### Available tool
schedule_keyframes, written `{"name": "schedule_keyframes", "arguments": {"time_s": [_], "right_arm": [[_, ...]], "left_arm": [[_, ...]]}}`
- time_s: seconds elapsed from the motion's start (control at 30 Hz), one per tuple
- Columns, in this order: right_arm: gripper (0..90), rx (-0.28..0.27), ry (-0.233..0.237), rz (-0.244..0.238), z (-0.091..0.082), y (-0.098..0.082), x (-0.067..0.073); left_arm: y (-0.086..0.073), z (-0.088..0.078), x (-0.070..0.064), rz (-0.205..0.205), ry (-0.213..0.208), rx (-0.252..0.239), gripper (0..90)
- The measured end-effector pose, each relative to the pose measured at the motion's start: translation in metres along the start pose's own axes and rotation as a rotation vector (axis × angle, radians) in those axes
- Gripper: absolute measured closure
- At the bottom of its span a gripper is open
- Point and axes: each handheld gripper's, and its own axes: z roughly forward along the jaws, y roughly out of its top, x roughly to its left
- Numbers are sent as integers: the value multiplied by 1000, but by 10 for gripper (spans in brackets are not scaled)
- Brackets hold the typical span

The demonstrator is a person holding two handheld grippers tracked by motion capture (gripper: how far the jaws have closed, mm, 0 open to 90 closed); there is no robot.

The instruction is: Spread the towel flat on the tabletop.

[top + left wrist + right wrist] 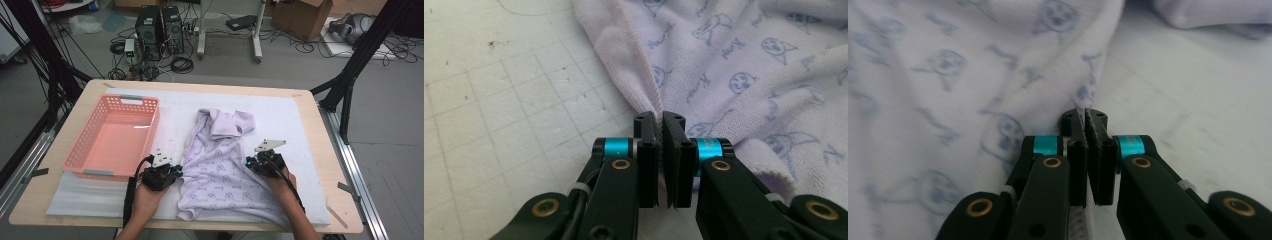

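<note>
Pinching opposite side edges of the lilac printed garment [220,170], both grippers have jaws clamped on fabric: left gripper [176,171] grips the left hem, shown folded between its pads in the left gripper view [659,127]; right gripper [248,163] grips the right edge [1084,117]. Garment lies spread on the white mat [280,115] covering the tabletop [327,165], just right of the pink basket [115,137], neckline end crumpled at the far side.
</note>
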Motion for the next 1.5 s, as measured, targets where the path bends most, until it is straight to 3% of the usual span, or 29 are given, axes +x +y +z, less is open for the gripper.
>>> {"name": "schedule_keyframes", "arguments": {"time_s": [0.17,0.3,0.4,0.5,0.53,0.6,0.63,0.67,0.7,0.73,0.8,0.87,1.0,1.1,1.13,1.2,1.27,1.4,1.47,1.5], "right_arm": [[879,-22,-76,55,-20,-15,-22],[878,17,-153,69,-39,-32,-38],[878,23,-174,114,-55,-49,-50],[878,44,-200,113,-69,-62,-55],[877,54,-199,112,-72,-64,-55],[859,83,-134,133,-75,-68,-57],[823,71,-105,129,-76,-68,-57],[740,51,-87,137,-78,-67,-57],[670,11,-88,156,-79,-65,-59],[625,-37,-83,179,-80,-62,-61],[611,-113,-69,242,-80,-56,-66],[604,-141,-83,265,-76,-50,-68],[585,-143,-79,267,-64,-44,-68],[570,-115,-69,247,-54,-41,-68],[561,-111,-70,248,-52,-41,-68],[541,-99,-70,255,-45,-39,-70],[536,-80,-73,259,-36,-36,-72],[551,-77,-52,275,-17,-25,-75],[604,-48,-24,243,-5,-17,-72],[683,-46,-20,224,-1,-14,-68]], "left_arm": [[0,0,0,-5,-10,-7,848],[0,1,-2,-7,-25,-6,848],[-1,1,-2,-8,-45,-2,849],[0,0,-7,-3,-75,0,849],[1,-1,-9,0,-85,-2,848],[3,1,-11,17,-118,1,838],[5,2,-11,18,-140,-10,803],[9,5,-11,20,-154,-22,696],[13,7,-12,25,-156,-31,611],[17,9,-12,30,-156,-37,580],[33,18,-13,44,-131,-48,522],[47,29,-12,53,-90,-49,483],[69,53,-11,76,-10,-23,455],[75,70,-6,55,30,16,469],[75,76,-2,38,53,34,499],[73,79,3,1,84,60,683],[72,77,6,15,108,69,852],[69,64,6,17,137,78,867],[63,56,6,21,139,94,869],[59,52,7,18,136,97,870]]}}
